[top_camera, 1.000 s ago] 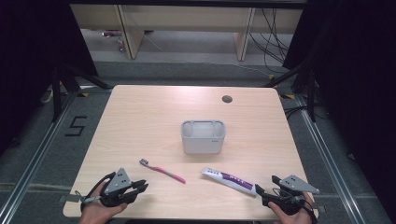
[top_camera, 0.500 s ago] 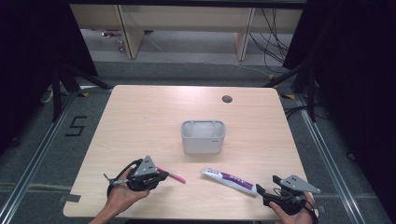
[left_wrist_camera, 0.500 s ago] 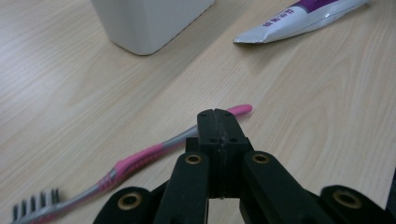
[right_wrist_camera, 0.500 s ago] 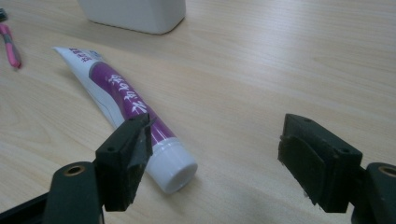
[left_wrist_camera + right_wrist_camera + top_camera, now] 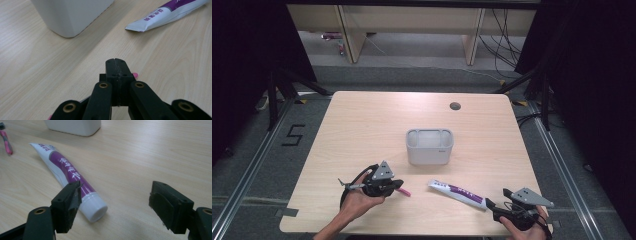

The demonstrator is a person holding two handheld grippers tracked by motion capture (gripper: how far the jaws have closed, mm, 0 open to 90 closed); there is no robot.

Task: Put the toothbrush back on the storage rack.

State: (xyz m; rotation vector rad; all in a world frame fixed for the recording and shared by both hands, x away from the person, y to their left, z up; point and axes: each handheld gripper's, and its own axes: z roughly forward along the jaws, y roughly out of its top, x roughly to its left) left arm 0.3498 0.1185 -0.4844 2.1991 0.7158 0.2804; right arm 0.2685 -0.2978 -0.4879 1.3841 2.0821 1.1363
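A pink toothbrush (image 5: pixel 404 191) lies on the wooden table (image 5: pixel 362 130), left of a white and purple toothpaste tube (image 5: pixel 457 192). My left gripper (image 5: pixel 395 187) is shut and lies low over the brush. In the left gripper view the jaws (image 5: pixel 116 61) meet with no gap, and the pink toothbrush tip (image 5: pixel 135 74) pokes out beside them. My right gripper (image 5: pixel 498 199) stands open at the tube's capped end. In the right gripper view the toothpaste tube (image 5: pixel 65 165) has its cap beside one jaw of the right gripper (image 5: pixel 115 195), apart from the other.
A white two-part holder (image 5: pixel 429 147) stands at the table's middle, behind the toothpaste tube (image 5: pixel 165 16). A round cable hole (image 5: pixel 455 106) sits near the far edge. Both hands are close to the near edge.
My left gripper has travelled right along the near side of the table and now covers the toothbrush's left part. The right gripper and the tube have kept still.
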